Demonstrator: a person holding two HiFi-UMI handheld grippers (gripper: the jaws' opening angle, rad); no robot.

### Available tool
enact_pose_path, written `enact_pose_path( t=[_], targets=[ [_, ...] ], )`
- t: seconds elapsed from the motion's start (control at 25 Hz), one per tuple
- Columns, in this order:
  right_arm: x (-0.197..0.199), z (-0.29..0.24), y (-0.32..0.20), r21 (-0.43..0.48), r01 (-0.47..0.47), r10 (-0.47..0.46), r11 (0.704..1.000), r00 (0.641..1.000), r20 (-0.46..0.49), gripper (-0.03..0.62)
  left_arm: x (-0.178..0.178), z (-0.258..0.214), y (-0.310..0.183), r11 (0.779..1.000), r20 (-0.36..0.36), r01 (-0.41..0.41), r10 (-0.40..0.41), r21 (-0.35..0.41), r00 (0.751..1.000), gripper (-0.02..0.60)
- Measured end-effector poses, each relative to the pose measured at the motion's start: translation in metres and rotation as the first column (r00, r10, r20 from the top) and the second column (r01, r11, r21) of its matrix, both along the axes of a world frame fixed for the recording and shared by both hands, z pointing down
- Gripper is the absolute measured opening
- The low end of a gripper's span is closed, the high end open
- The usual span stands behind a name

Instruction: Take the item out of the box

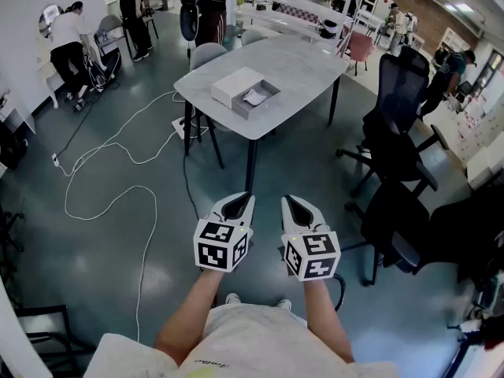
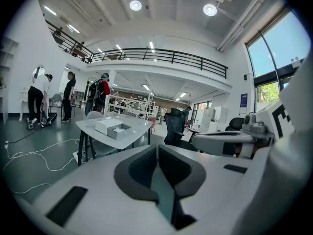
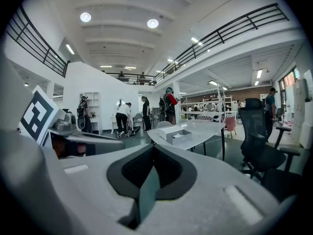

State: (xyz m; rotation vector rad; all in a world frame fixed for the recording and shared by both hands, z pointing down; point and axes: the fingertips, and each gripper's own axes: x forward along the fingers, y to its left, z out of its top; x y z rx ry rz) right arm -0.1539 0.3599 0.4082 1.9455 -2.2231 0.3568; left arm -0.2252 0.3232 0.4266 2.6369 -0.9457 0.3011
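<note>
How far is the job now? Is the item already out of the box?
Done: the box on the table stands open, with what looks like its white lid beside it. In hand: nothing. The left gripper and right gripper are shut and empty, well short of the table. Left: approach, reach in and lift out the white item, which lies inside the box.
</note>
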Motion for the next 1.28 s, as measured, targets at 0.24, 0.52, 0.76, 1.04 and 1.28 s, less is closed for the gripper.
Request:
enact_pose_path(
  t=[0.24, 0.52, 0.76, 1.04, 1.28],
  targets=[
    [-0.011, 0.005, -0.012, -0.003, -0.02, 0.02, 1.0, 1.0, 0.009, 0.005, -0.014, 0.005, -0.016, 1.0, 0.002, 0.01, -0.01, -0.002, 1.0, 0.021],
    [-0.003, 0.009, -0.026, -0.01, -0.028, 0.028, 1.0, 0.999, 0.018, 0.005, -0.015, 0.003, -0.036, 1.0, 0.001, 0.02, -0.02, 0.012, 1.0, 0.021],
    [0.013, 0.017, -0.05, -0.013, -0.014, 0.014, 1.0, 0.999, 0.034, 0.005, -0.005, 0.013, -0.06, 0.999, 0.017, 0.051, -0.051, 0.005, 0.999, 0.021],
    [0.05, 0.029, -0.104, -0.033, 0.046, -0.044, 0.998, 0.997, 0.058, 0.005, 0.032, 0.026, -0.11, 0.996, 0.055, 0.093, -0.093, -0.013, 0.994, 0.021],
    [0.089, 0.03, -0.148, -0.038, 0.103, -0.099, 0.994, 0.991, 0.094, 0.005, 0.07, 0.025, -0.148, 0.988, 0.063, 0.15, -0.148, -0.03, 0.987, 0.021]
  ],
)
